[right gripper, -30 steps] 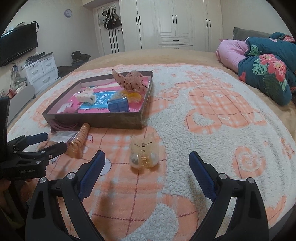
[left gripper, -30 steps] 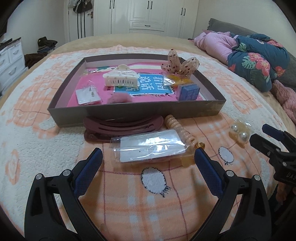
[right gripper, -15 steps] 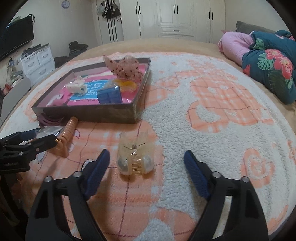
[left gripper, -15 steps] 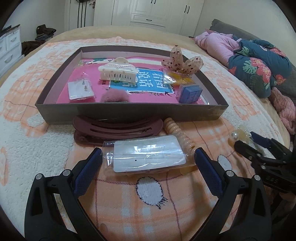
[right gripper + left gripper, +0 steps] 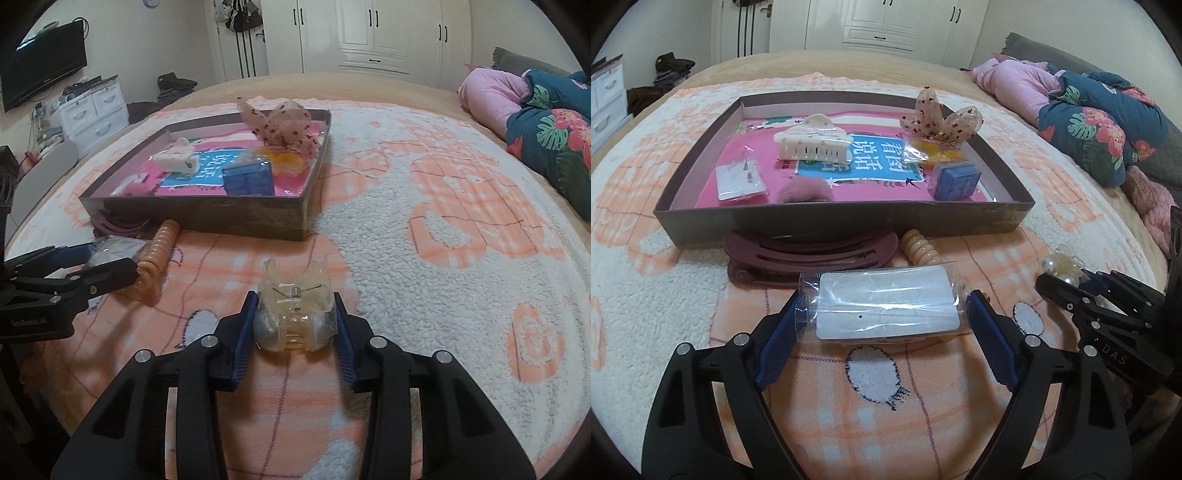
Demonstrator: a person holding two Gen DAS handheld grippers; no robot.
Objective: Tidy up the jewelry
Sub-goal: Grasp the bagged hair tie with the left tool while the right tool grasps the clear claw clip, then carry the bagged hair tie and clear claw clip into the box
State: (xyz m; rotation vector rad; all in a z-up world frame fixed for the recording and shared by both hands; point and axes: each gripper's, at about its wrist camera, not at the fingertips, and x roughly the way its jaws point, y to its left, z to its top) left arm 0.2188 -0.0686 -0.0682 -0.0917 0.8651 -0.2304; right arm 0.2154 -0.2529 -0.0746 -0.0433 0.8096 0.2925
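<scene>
A shallow brown tray on the bed holds a cream hair claw, a dotted bow clip, a blue box, an earring card and a pink pompom. My left gripper has its jaws around a clear bag with a white card, fingers touching the bag's ends. My right gripper is shut on a clear amber pearl hair claw resting on the blanket.
A maroon hair clip and an orange spiral hair tie lie in front of the tray. Folded pink and floral bedding lies at the right. The blanket is orange and white plaid.
Both grippers moved forward and down. The left jaws narrowed around the bagged card. The right jaws closed from wide open onto the pearl hair claw.
</scene>
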